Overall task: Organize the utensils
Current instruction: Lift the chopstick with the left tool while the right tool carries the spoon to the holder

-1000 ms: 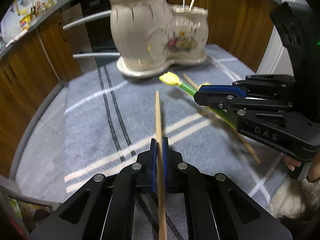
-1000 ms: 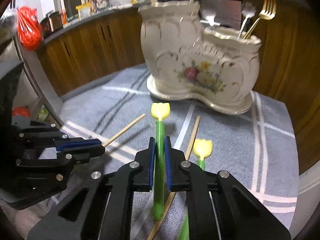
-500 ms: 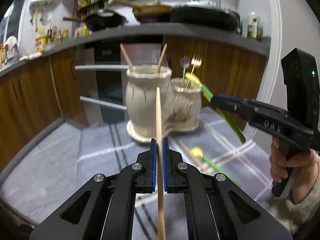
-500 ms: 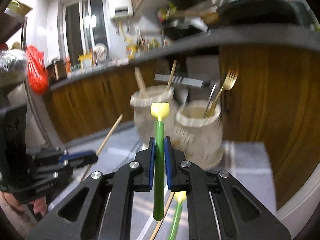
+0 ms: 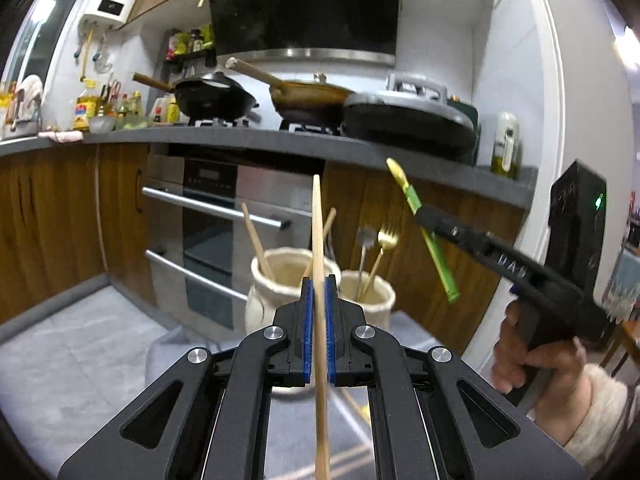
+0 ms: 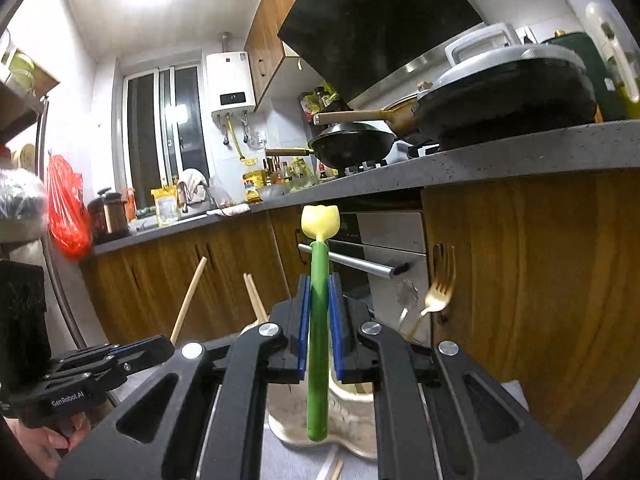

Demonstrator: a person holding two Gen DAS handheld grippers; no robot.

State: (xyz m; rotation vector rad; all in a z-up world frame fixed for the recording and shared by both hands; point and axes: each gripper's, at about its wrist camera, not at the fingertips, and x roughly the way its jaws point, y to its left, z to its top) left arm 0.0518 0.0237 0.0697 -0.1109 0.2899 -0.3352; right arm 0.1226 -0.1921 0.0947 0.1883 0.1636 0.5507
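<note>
In a kitchen, the holder stands at lower centre. The left hand-held gripper clamps a chopstick, the right hand-held gripper a green stick. Both seem in carrying; next, each must be lowered into a cup.

The cream holder stands straight ahead, its two mouths already crowded: wooden sticks lean out of the taller pot, a gold fork and another utensil out of the lower one. Behind it the oven handles and the overhanging counter edge close off the far side. Grey floor to the left lies open.
</note>
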